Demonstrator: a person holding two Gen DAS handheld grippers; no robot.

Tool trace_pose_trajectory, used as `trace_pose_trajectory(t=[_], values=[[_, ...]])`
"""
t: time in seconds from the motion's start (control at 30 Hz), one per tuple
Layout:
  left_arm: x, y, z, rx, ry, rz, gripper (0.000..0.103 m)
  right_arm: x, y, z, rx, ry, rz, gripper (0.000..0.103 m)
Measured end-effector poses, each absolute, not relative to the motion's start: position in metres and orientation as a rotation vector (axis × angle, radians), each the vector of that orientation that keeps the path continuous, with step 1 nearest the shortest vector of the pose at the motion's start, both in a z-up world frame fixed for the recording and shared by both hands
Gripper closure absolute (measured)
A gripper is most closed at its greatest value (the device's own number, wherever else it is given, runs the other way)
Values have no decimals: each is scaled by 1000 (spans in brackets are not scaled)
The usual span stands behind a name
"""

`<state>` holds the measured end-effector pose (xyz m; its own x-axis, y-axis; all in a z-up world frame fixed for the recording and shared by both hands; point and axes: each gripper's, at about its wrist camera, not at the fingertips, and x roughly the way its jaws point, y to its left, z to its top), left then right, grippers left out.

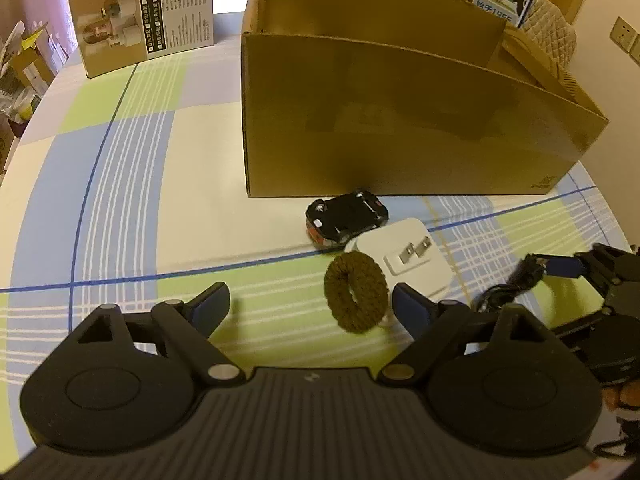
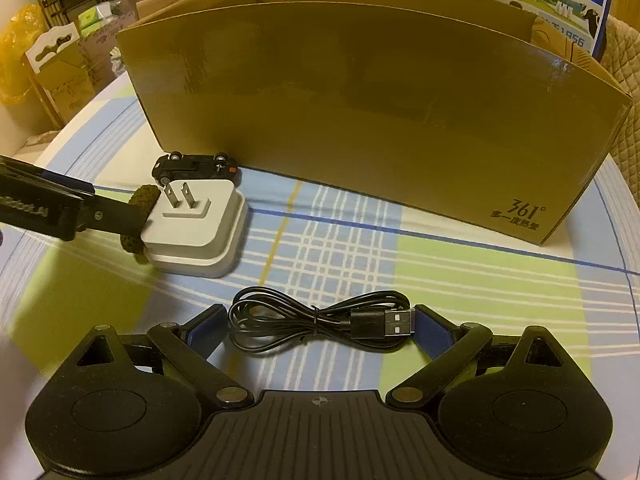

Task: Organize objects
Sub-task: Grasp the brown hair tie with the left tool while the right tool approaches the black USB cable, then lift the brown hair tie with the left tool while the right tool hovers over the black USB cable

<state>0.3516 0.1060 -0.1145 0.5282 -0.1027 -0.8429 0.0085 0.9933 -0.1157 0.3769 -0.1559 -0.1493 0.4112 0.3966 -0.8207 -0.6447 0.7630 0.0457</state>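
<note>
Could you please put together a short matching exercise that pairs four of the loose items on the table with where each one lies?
Things:
1. toy car
2. hair tie
3. white charger
4. USB cable

Places or states:
A. bundled between the open fingers of the right gripper
B. on its back, prongs pointing up
C. nearest the cardboard box, at its foot
D. leaning against the charger, beside one finger of the left gripper

Pairs: 1-C, 2-D, 3-B, 4-A
</note>
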Motion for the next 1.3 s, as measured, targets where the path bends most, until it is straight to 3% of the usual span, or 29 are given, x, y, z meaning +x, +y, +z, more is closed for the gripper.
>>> trace_pose_trajectory(t=[0.13, 0.27, 0.6, 0.83, 0.93, 1.07, 1.3], values=[[353, 117, -118, -111, 1023, -26, 19, 377, -155, -150, -299, 937, 670, 9], [349, 136, -119, -104, 1039, 44, 27, 376, -154, -150, -301, 935, 672, 9], [348, 126, -122, -92, 1043, -23, 29, 379, -154, -151, -302, 933, 677, 9], [358, 115, -132, -26, 1049, -26, 49, 378, -154, -152, -302, 928, 678, 9], [359, 115, -129, -23, 1047, -33, 67, 378, -154, -152, -303, 927, 680, 9], [358, 113, -130, -13, 1047, -31, 79, 378, -154, -152, -306, 927, 680, 9], [352, 113, -126, -23, 1064, -27, 86, 375, -154, -151, -314, 940, 680, 9]])
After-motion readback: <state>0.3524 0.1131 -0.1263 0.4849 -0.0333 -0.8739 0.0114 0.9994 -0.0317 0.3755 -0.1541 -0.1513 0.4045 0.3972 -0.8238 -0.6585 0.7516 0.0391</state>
